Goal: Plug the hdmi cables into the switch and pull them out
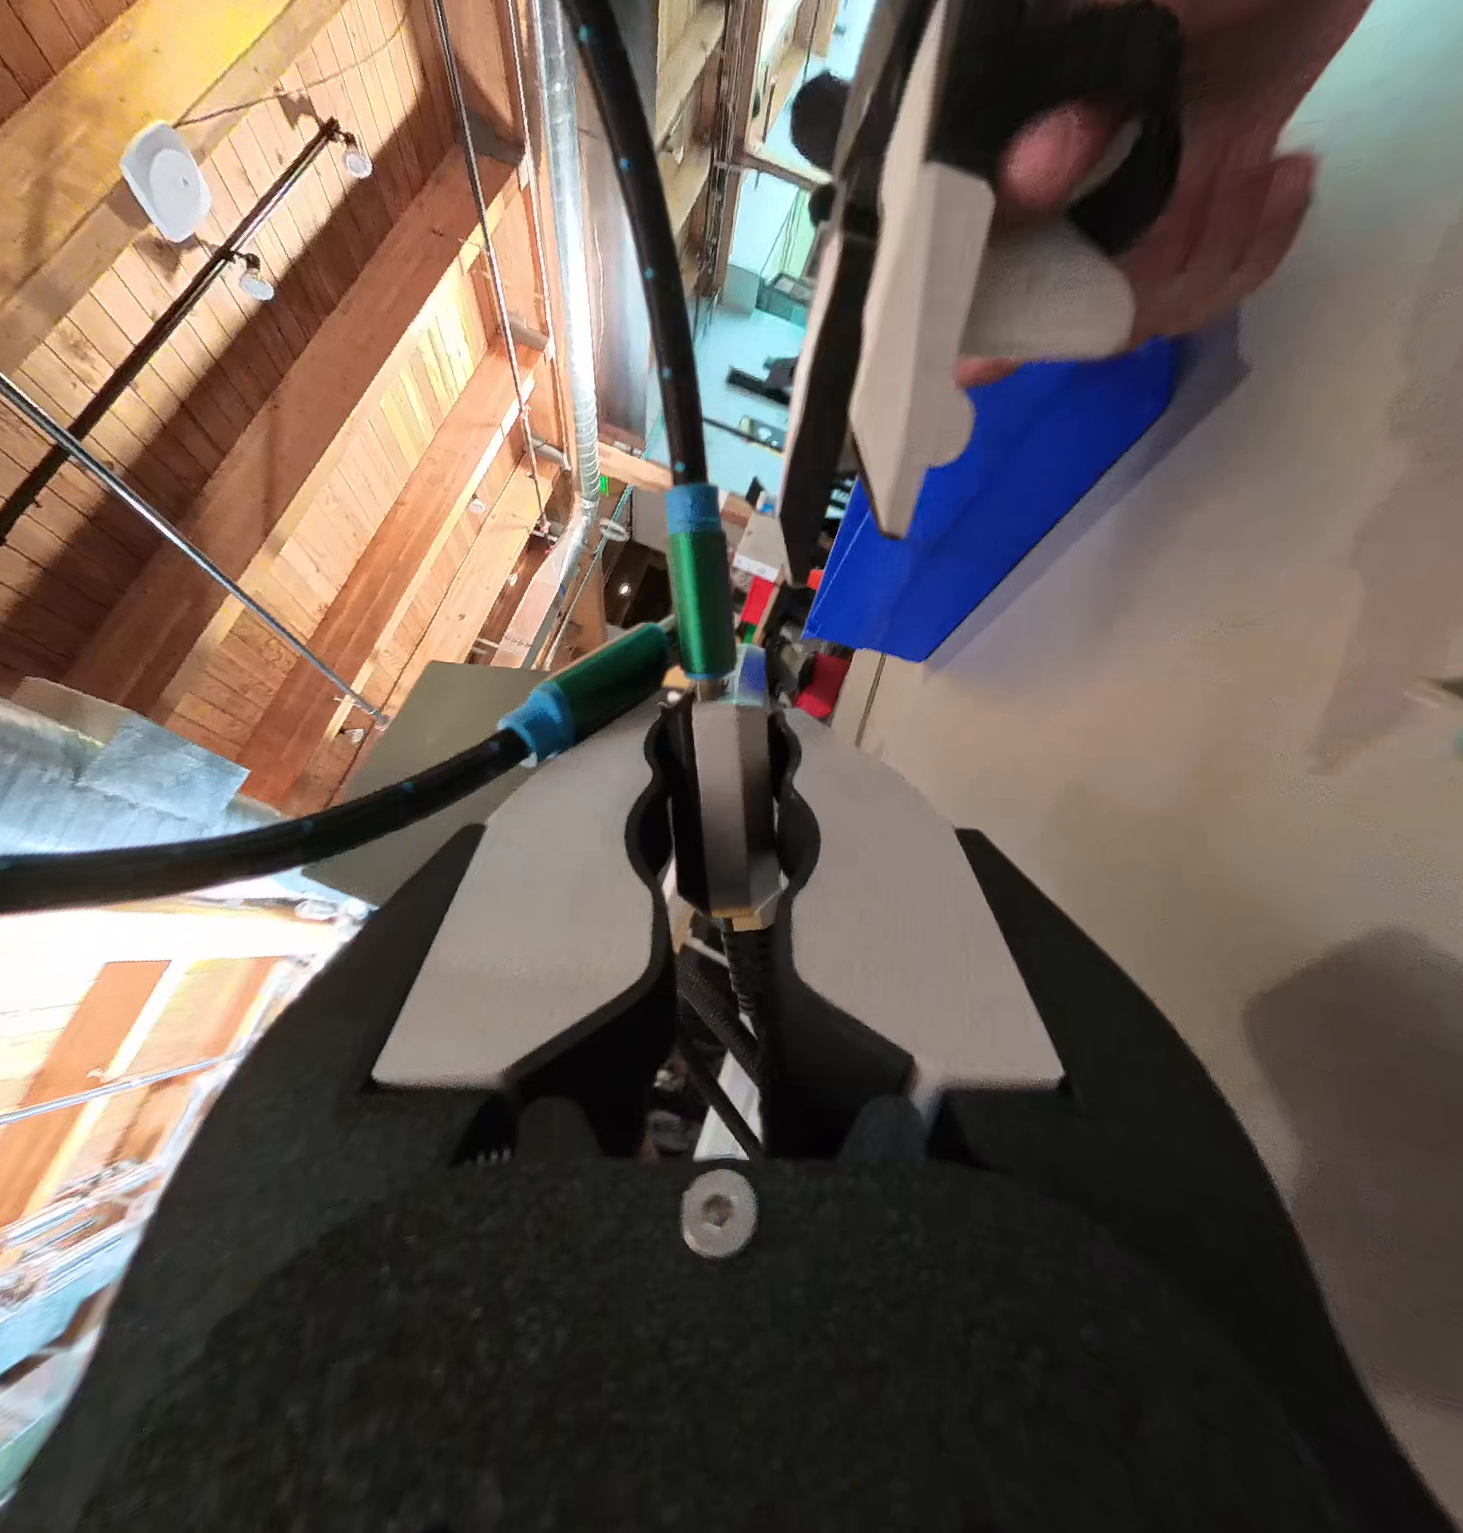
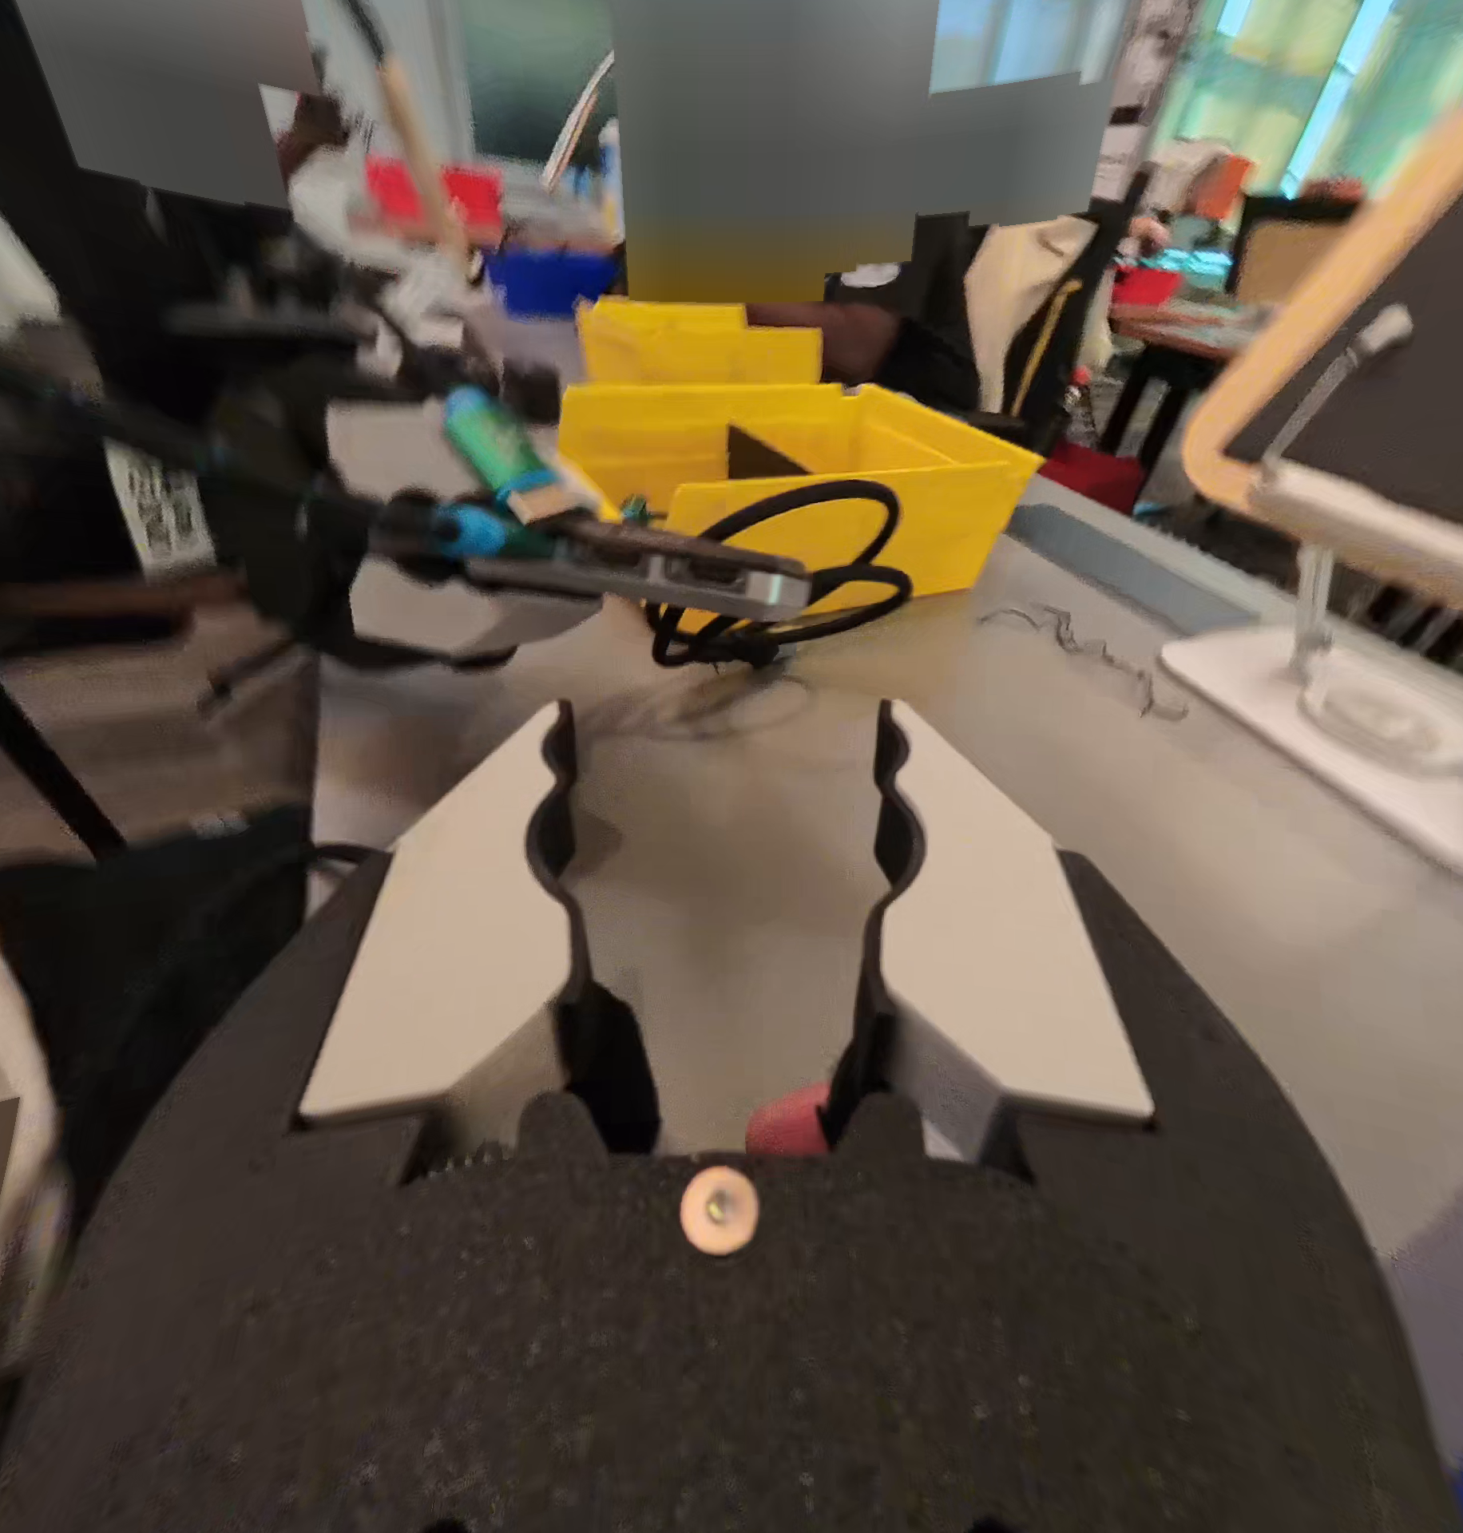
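The right tool (image 2: 724, 829) stands open and empty low over the counter (image 2: 1043, 829). Up and to its left, the left tool (image 1: 724, 796) is clamped on the grey switch (image 2: 653, 572), held off the counter with its long axis running crosswise to the right tool. One green-shelled hdmi plug (image 2: 496, 452) hangs just above the switch, seemingly unplugged, a second (image 2: 483, 531) at its left end, so the free right tool looks better placed to take them.

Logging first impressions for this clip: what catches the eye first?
The left gripper is clamped on the grey switch, held up off the table, with green HDMI plugs at its far end. Opposite, the right gripper is open and empty, facing a yellow bin.
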A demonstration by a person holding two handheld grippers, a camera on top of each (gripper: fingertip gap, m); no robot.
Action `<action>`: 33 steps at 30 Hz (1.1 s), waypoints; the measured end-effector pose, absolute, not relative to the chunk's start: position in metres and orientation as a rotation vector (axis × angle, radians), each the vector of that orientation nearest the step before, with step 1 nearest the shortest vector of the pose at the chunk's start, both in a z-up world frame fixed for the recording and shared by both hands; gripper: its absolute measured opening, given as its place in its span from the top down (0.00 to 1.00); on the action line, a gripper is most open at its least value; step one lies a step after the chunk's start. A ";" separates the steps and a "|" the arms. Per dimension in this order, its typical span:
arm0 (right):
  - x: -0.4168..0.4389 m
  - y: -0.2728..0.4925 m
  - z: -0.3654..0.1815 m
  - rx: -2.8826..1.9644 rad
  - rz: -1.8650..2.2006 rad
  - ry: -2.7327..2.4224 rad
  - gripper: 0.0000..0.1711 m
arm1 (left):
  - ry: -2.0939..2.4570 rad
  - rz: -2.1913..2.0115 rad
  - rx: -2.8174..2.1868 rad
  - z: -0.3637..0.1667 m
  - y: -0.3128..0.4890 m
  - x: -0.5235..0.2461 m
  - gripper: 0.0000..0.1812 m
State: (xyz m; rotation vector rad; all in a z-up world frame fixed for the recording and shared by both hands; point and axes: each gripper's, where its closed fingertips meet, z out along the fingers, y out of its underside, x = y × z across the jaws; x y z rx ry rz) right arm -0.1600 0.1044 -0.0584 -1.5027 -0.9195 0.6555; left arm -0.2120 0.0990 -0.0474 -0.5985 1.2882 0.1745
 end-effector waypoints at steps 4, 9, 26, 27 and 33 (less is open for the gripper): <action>-0.180 0.099 -0.052 -1.372 0.432 -1.232 0.58 | 1.350 0.102 -0.595 -0.052 0.090 -0.211 0.89; -0.204 0.110 -0.063 -1.225 0.025 -1.553 0.75 | 1.391 0.049 -0.580 -0.051 0.074 -0.204 0.89; -0.223 0.108 -0.089 -1.175 -0.172 -1.699 0.88 | 1.586 0.228 -0.839 -0.087 0.106 -0.216 0.80; -0.223 0.109 -0.089 -1.173 -0.185 -1.709 0.88 | 1.589 0.222 -0.841 -0.087 0.106 -0.217 0.80; -0.221 0.110 -0.084 -1.227 -0.193 -1.667 0.86 | 1.540 0.207 -0.864 -0.083 0.109 -0.216 0.82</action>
